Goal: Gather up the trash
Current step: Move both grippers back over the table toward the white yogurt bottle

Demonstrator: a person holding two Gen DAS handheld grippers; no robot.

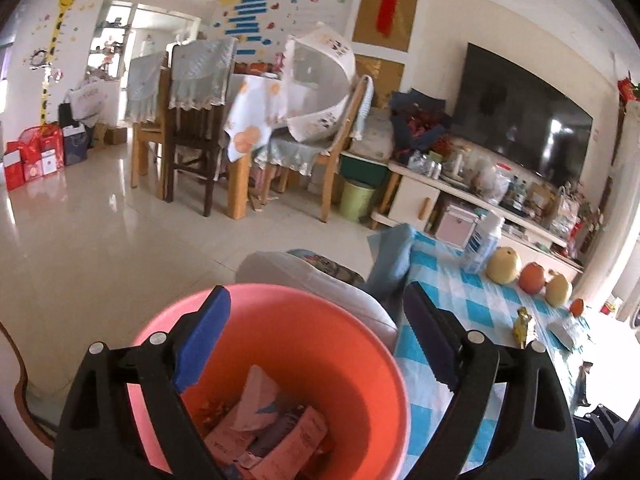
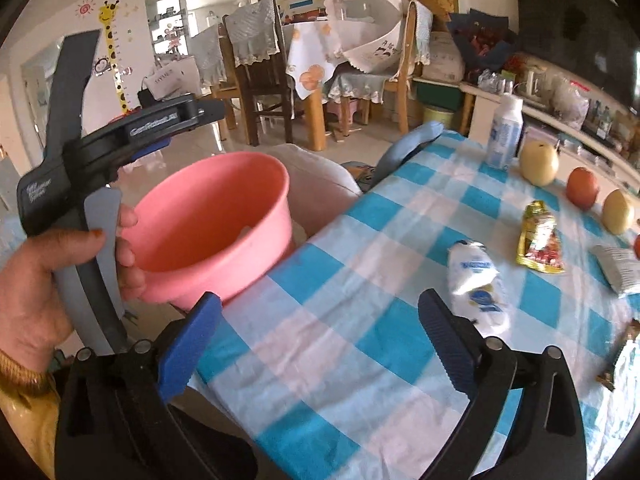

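bin (image 2: 224, 216) pink | tablecloth (image 2: 360, 360) blue-white checked | wrapper (image 2: 540, 236) yellow-red

Black gripper (image 2: 320, 340), blue ridged pads (image 2: 188, 344); yellow sleeve (image 2: 24, 412).

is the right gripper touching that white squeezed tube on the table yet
Apart. In the right wrist view the right gripper hangs open over the checked cloth, with bare cloth showing between its jaws and the white tube.

A white bottle (image 2: 505, 131) stands beside two pears (image 2: 539, 162) and an orange (image 2: 583, 188).
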